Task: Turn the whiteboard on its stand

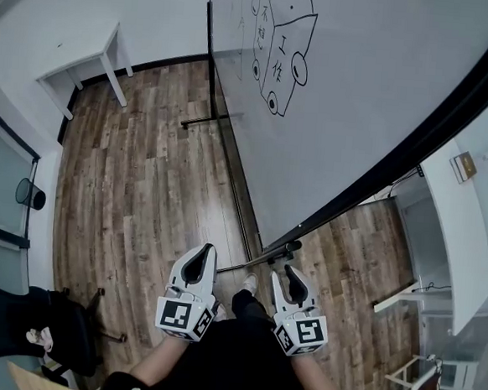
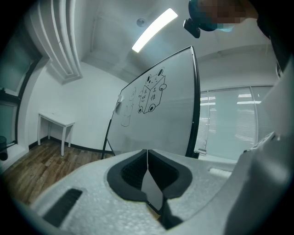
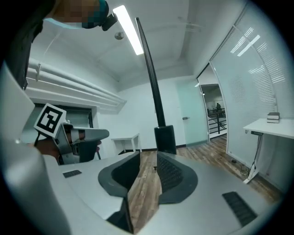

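- We hold the left gripper (image 1: 198, 266) with its jaws closed together and nothing in them.
- Our right gripper (image 1: 294, 280) has its jaws apart and empty, pointing at the whiteboard's black edge.
- The whiteboard (image 1: 361, 98) is just ahead on its stand (image 1: 241, 211), drawing side toward us, over the wooden floor (image 1: 135, 190).

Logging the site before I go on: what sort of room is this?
Probably an office or meeting room: a large freestanding whiteboard, a white desk by the wall, and a black office chair.
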A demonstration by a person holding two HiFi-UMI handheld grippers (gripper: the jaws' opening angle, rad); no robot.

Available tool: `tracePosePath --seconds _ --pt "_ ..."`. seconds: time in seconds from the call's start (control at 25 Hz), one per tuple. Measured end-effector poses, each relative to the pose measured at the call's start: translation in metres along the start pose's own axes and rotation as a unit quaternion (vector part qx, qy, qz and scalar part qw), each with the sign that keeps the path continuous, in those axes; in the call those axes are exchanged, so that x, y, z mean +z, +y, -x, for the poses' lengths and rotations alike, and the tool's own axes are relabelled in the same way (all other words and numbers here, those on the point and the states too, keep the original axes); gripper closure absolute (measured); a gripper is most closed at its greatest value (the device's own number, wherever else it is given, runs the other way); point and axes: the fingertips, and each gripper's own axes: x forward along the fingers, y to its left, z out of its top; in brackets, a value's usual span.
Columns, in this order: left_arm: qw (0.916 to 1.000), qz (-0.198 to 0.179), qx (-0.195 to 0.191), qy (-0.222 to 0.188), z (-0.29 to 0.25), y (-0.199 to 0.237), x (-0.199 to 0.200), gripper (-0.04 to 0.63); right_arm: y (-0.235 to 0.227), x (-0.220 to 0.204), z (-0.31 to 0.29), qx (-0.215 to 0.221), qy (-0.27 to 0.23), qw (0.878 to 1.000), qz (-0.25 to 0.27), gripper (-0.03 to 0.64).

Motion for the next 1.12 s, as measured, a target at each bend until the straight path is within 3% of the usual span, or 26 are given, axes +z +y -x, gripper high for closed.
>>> tracePosePath --seconds 0.56,1.12 --pt "0.9999 -0.009 0.013 0.002 0.006 0.003 0.001 0.574 0.031 0.017 -0.011 0.04 -0.01 0.999 -0.007 0.592" --pt "0.9998 -0.011 0.016 0.001 0.005 0.006 0.0 0.574 0.034 0.013 -0.017 0.042 -0.007 0.999 0.001 0.604"
